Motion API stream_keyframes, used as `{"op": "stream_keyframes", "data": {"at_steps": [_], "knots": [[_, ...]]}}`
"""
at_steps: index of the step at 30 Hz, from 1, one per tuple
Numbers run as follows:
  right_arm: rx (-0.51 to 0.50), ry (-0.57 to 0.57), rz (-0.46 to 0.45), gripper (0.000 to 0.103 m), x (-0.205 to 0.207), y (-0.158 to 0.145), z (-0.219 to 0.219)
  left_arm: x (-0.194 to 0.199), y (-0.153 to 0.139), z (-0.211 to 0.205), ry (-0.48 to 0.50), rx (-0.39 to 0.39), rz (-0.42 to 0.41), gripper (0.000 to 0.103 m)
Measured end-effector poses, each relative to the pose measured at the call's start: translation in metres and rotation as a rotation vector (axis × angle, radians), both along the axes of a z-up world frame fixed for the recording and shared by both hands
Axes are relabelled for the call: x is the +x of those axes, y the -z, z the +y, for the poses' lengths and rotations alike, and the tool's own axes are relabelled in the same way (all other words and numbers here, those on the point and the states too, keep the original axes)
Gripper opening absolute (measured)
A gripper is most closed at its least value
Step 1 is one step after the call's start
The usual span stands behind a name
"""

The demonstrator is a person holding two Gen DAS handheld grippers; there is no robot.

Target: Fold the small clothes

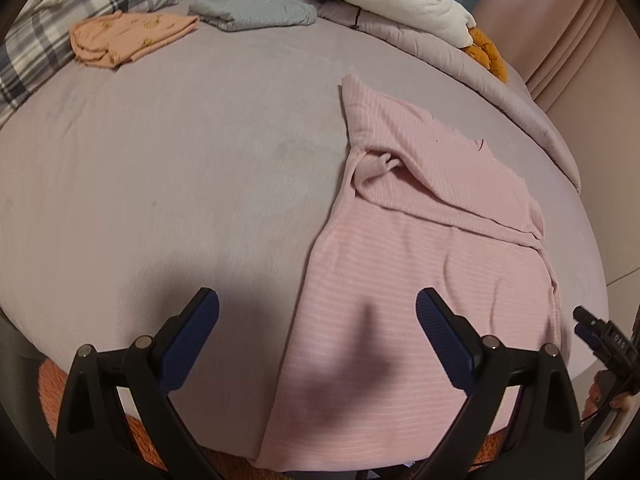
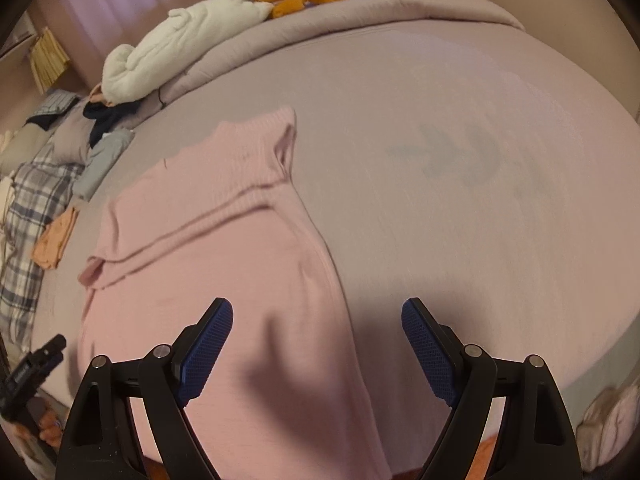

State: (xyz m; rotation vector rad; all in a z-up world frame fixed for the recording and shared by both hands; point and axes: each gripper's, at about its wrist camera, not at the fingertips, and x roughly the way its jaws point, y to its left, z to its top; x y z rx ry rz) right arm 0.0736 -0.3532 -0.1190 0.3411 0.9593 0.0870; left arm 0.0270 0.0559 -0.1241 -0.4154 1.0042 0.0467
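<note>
Pink ribbed top (image 1: 420, 264), sleeve folded across, flat on bed (image 1: 180, 168). Left gripper (image 1: 318, 340) and right gripper (image 2: 318, 344): fingers wide, empty.

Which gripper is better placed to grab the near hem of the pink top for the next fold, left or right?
Probably either, with a slight edge to the left gripper: the pink top fills more of the space between its open jaws. The right gripper, also open, straddles the top's edge and bare sheet.

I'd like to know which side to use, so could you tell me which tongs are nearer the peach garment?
Left. The left tongs face the peach garment across the bed; the right tongs sit farther right.
</note>
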Motion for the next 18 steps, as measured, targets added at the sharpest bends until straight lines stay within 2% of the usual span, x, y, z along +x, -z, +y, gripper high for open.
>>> {"op": "stream_keyframes", "data": {"at_steps": [7,10,12,13,16,18], "knots": [[0.016,0.017,0.054,0.086,-0.018,0.015,-0.003,-0.010,0.019,-0.002,0.002,-0.085,0.054,0.099],[-0.002,0.010,0.065,0.084,-0.025,0.019,-0.001,-0.012,0.020,-0.007,0.016,-0.078,0.053,0.093],[-0.016,0.005,0.071,0.076,-0.030,0.020,0.000,-0.013,0.022,-0.010,0.040,-0.094,0.059,0.085],[-0.014,0.002,0.078,0.075,-0.032,0.021,0.000,-0.013,0.023,-0.011,0.049,-0.105,0.063,0.084],[0.000,-0.018,0.094,0.061,-0.036,0.025,0.001,-0.013,0.025,-0.014,0.078,-0.119,0.076,0.076],[0.000,-0.034,0.092,0.047,-0.039,0.027,0.003,-0.012,0.025,-0.017,0.120,-0.148,0.088,0.062]]}}
